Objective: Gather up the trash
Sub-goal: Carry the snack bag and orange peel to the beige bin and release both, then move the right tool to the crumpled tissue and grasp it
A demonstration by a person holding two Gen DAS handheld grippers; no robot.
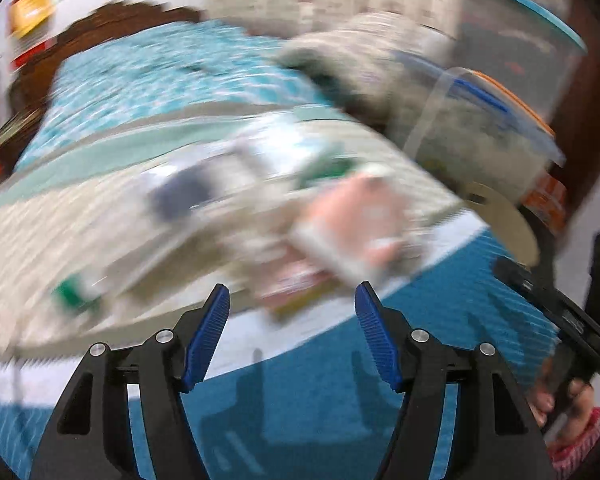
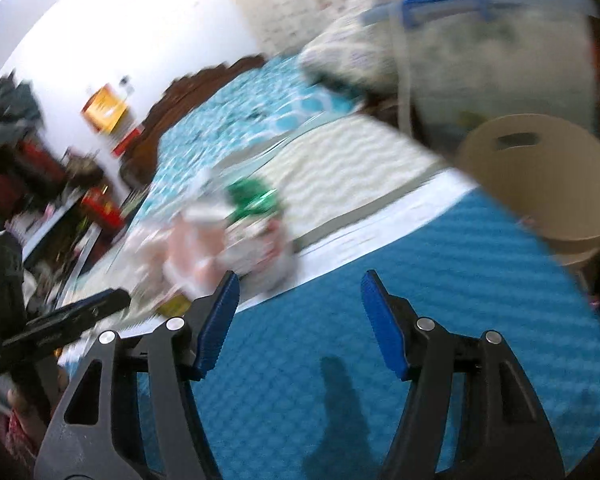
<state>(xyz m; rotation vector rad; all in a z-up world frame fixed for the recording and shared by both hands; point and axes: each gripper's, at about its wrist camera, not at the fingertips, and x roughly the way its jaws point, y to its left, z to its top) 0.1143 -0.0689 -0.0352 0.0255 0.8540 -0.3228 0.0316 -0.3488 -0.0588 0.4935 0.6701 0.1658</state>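
Both views are smeared by motion. A heap of trash lies on the pale patterned bedcover (image 1: 59, 232): a pink and white packet (image 1: 356, 220), a green wrapper (image 1: 75, 292) and a dark blue and white piece (image 1: 187, 192). My left gripper (image 1: 291, 312) is open just short of the heap, nothing between its blue pads. In the right wrist view the same heap (image 2: 219, 244) with a green wrapper (image 2: 251, 200) lies ahead on the left. My right gripper (image 2: 300, 304) is open over the blue mat (image 2: 420, 272), holding nothing.
A clear storage bin with blue handles (image 2: 492, 52) and a round beige stool (image 2: 540, 176) stand at the right. A turquoise bedspread (image 1: 171, 72) and wooden headboard (image 1: 111, 16) lie beyond. The other handle and a hand (image 1: 560, 396) show at the frame edge.
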